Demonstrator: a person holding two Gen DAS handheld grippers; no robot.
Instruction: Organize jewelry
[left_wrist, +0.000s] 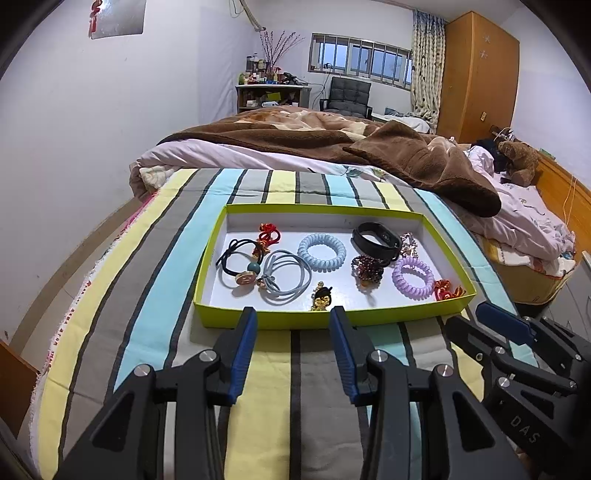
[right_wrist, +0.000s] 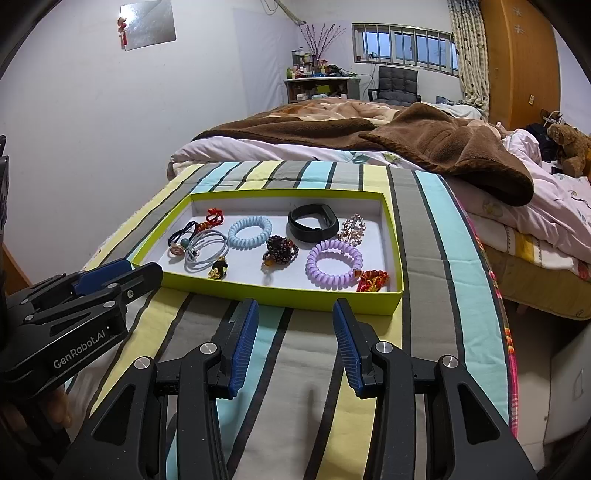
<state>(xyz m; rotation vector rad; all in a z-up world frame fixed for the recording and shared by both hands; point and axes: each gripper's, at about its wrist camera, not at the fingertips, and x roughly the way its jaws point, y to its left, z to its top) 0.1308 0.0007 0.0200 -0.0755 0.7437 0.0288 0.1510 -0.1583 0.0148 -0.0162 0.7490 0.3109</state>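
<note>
Both the left gripper (left_wrist: 293, 314) and the right gripper (right_wrist: 295, 306) gape wide and empty just short of the green tray (left_wrist: 332, 318) at twelve o'clock, where hair ties, the blue coil (left_wrist: 321, 252), purple coil (right_wrist: 334, 263) and black band (left_wrist: 376, 238) already lie, so little seems left.

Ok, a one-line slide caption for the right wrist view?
Open right gripper poised before a green tray of hair ties and bracelets on a striped bedspread.

Both wrist cameras look down along their fingers, close above the striped bed (left_wrist: 110, 295), sharing the green tray (left_wrist: 280, 319) (right_wrist: 295, 295).
</note>
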